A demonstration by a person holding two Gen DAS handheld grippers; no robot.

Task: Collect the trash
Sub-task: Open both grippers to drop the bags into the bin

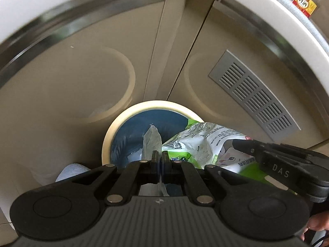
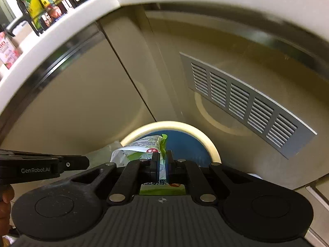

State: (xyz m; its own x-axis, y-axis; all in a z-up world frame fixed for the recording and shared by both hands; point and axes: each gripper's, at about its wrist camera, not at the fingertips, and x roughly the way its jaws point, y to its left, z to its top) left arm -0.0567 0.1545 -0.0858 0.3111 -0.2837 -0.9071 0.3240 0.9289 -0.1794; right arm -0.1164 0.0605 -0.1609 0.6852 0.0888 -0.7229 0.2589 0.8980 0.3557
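While both grippers hang over the bin [image 1: 107,142], I am at the drop stage of the trash run. My left gripper [image 1: 160,154] is clamped on a thin clear wrapper [image 1: 151,140], which stands up above the blue liner [image 1: 131,135]. My right gripper [image 2: 162,156] is pinched shut on a green-and-white pouch [image 2: 144,143], crumpled and held just over the bin's rim in both views.

By my reading, the next move is to ease both loads a little lower over the liner, then part the jaws so each piece falls inside, not onto the rim or the floor; the light wrapper may cling to a pad.

Readable writing: "DAS" on the right gripper's arm, "GenRobot.AI" on the left's. The pouch carries Asian script too small to make out, as does a yellow label [image 1: 302,4] on a bottle above the counter edge [image 1: 257,14].
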